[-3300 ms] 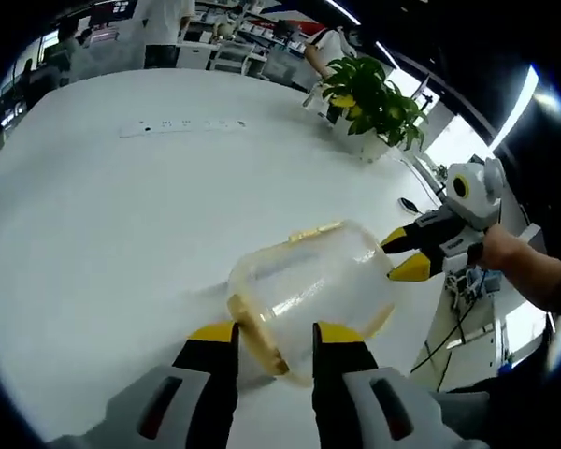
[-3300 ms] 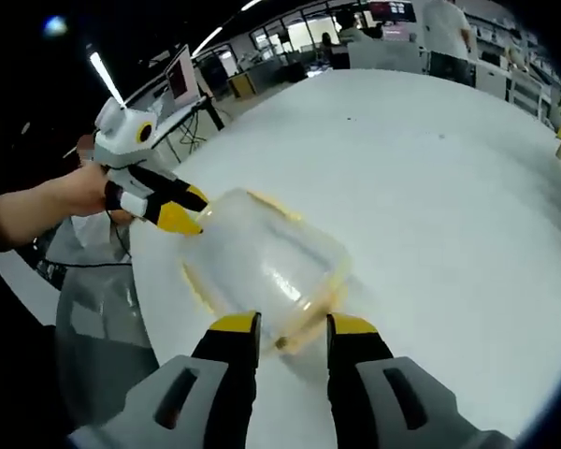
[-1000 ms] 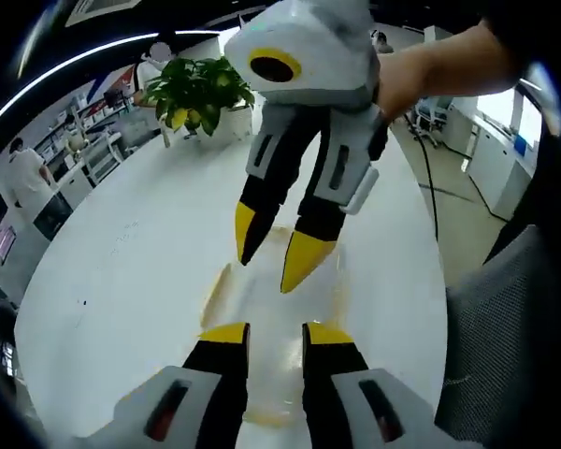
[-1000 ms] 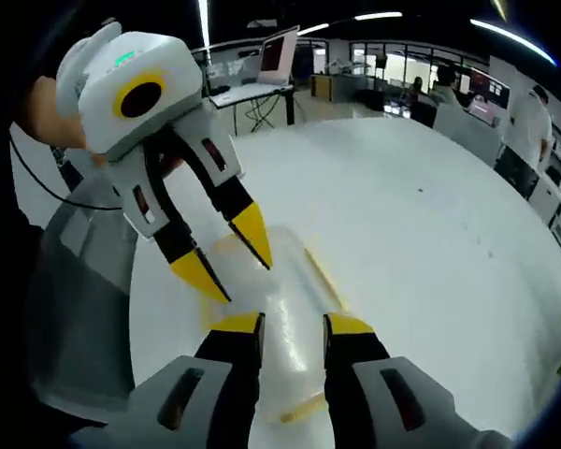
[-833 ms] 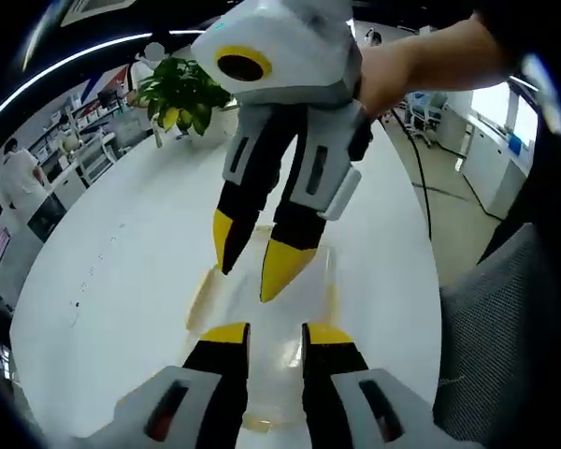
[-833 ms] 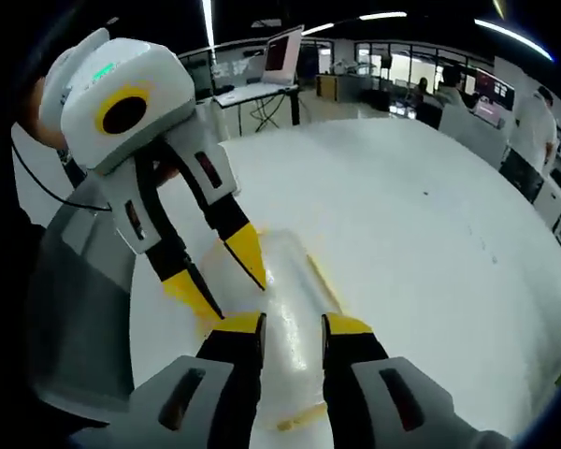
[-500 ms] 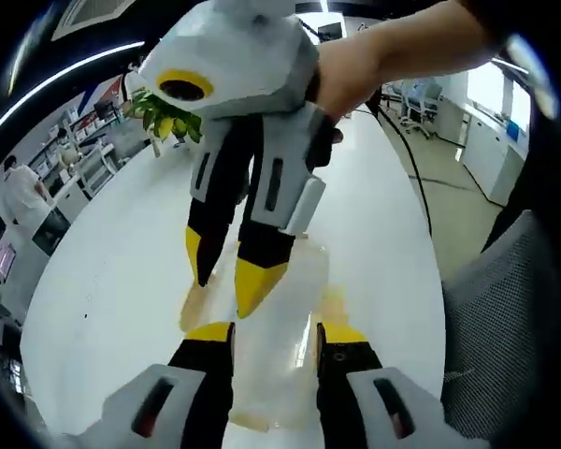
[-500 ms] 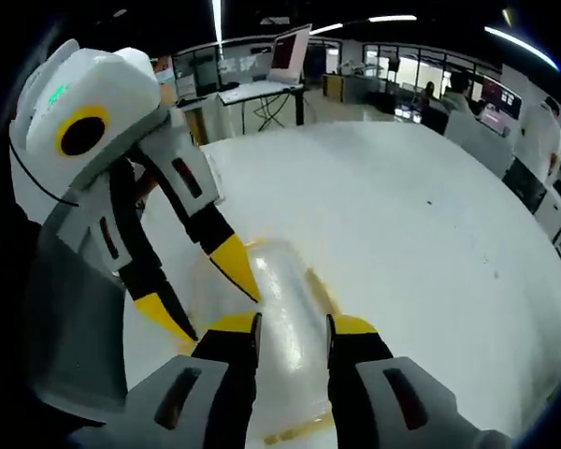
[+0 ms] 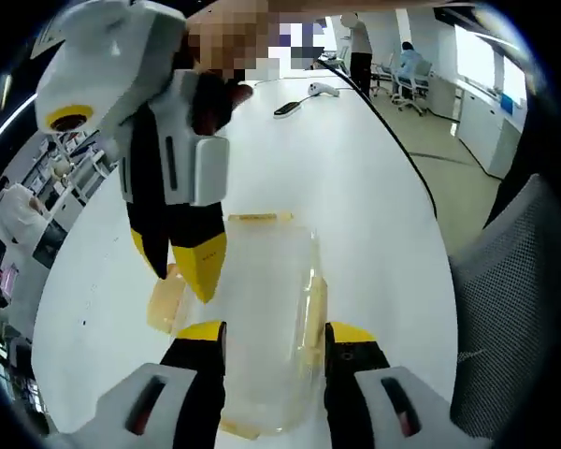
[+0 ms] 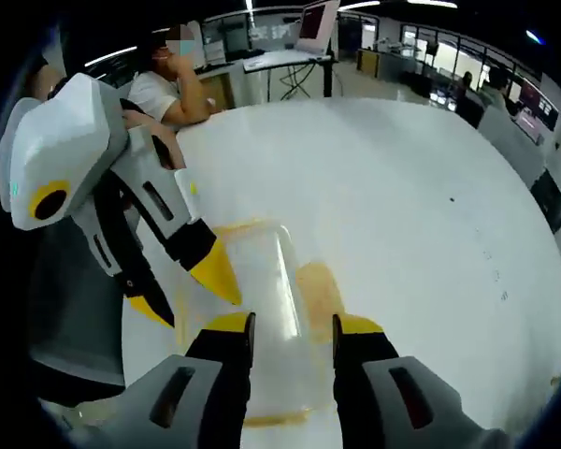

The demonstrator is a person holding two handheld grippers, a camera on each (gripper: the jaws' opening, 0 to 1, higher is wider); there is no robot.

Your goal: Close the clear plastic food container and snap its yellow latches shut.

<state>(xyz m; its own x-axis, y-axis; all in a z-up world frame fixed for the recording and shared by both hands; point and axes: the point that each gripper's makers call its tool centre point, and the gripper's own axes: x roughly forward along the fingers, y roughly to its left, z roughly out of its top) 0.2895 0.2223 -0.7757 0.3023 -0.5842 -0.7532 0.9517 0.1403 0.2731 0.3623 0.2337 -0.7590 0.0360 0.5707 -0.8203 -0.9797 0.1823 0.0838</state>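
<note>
Clear plastic fills the space between both pairs of my fingers: the food container (image 9: 262, 318) sits on the white desk (image 9: 355, 168), close to the edge nearest me, with its lid already down as far as I can judge. My left fingers (image 9: 266, 335) are spread, one yellow tip on each side of the box, and through the haze of the plastic I cannot tell whether they touch its walls or only bracket it. My right fingers (image 10: 290, 325) are spread the same way — straddling the container from the opposite direction, so the two tools face each other over it.

From my left fingers I see the right gripper (image 9: 182, 253) coming down just ahead and to the left, its yellow tips close to a yellow latch (image 9: 166, 301) that looks flared out from the box's side. Beyond them lies another latch (image 9: 259, 218), along the far edge. From my right fingers, the left gripper (image 10: 182, 285) slants in from the left, its tips low beside the box.

I take it one tool is there to steady the box while the other presses a latch home. The flared latch seems the one in hand; a push off-centre could skid the light box toward the edge.
</note>
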